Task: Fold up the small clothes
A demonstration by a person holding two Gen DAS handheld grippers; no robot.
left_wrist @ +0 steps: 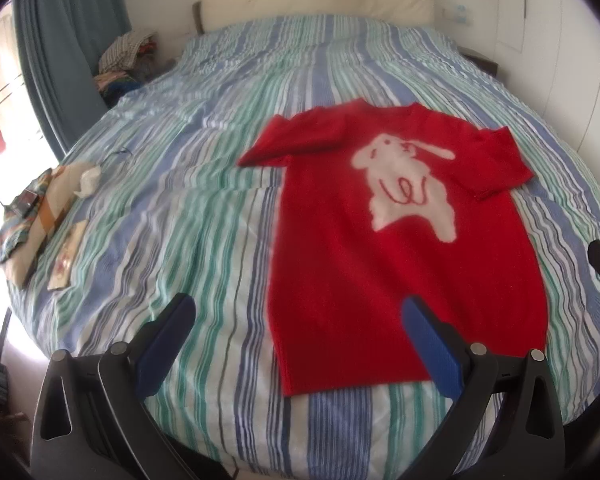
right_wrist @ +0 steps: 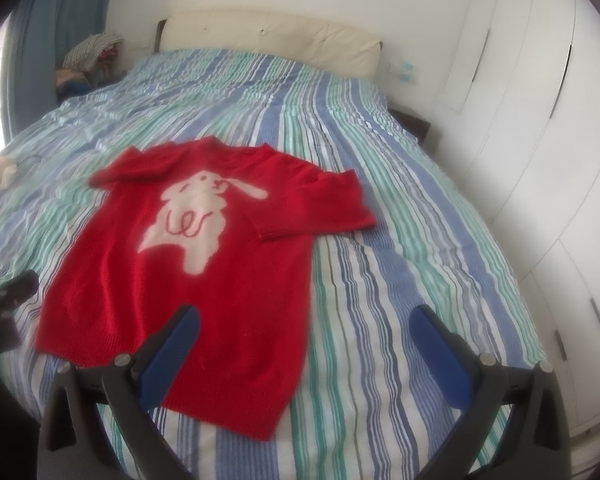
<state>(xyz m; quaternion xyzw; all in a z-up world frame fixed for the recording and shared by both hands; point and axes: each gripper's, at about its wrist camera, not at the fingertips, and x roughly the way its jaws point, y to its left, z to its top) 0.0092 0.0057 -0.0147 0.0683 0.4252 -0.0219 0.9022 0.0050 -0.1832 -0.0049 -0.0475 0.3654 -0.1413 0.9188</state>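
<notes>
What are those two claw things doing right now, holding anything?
Left gripper: open, holding nothing, above the red sweater.
Right gripper: open, holding nothing, over the sweater's hem.

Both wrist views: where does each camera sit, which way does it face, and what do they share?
Left wrist: above the bed's near edge, facing the headboard; open left gripper frames the red knitted sweater's hem.
Right wrist: further right, same heading; open right gripper.
Shared: sweater with white rabbit motif, striped bedspread.
</notes>
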